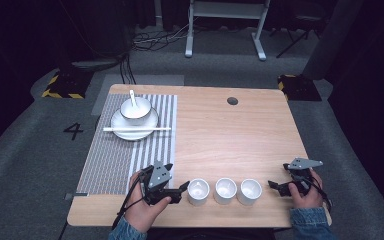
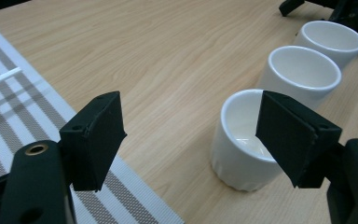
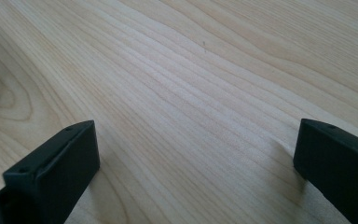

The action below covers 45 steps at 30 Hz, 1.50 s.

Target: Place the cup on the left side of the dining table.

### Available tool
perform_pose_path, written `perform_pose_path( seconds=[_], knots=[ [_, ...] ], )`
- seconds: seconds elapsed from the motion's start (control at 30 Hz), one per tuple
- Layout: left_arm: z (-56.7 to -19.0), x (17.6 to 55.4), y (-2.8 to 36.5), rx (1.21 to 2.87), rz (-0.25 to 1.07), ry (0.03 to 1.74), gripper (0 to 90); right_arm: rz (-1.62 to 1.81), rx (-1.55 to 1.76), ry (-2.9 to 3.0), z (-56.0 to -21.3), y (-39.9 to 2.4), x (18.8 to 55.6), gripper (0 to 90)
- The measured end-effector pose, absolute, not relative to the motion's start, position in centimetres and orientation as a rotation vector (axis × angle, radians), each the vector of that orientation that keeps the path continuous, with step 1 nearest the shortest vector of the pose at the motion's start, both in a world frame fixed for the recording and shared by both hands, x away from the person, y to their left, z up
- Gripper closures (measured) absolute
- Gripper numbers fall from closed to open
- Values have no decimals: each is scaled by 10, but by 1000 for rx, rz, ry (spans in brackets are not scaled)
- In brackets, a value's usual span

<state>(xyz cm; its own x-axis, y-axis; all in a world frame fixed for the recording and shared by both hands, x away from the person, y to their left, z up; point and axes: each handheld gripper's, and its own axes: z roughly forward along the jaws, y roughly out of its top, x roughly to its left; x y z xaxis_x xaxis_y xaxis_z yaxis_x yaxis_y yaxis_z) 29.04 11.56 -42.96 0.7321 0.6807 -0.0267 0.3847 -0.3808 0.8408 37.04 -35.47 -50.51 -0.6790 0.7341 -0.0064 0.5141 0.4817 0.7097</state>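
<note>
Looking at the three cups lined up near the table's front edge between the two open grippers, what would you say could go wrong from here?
The three cups stand close together in a row, so gripping the nearest cup with the left gripper may knock its neighbour. The row also sits near the table front edge, so a nudge toward the person might tip a cup off. The right gripper hovers open beside the far cup and could bump it.

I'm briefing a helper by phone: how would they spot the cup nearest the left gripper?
Start at the striped mat on the table's left. Right of it, along the near edge, three white cups stand in a row. Take the left cup, closest to the left gripper.
</note>
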Motion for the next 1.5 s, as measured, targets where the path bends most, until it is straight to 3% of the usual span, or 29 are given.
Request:
perform_pose_path(
  seconds=[0.87, 1.5],
  knots=[
    [-462, 291, 69, 2063, 240, 727, 204, 1005, 1055, 2423, -505, -355, 370, 1],
    [-494, 292, 56, 2060, 309, 752, 251, 1005, 1055, 2423, -505, -355, 370, 1]
  ],
)
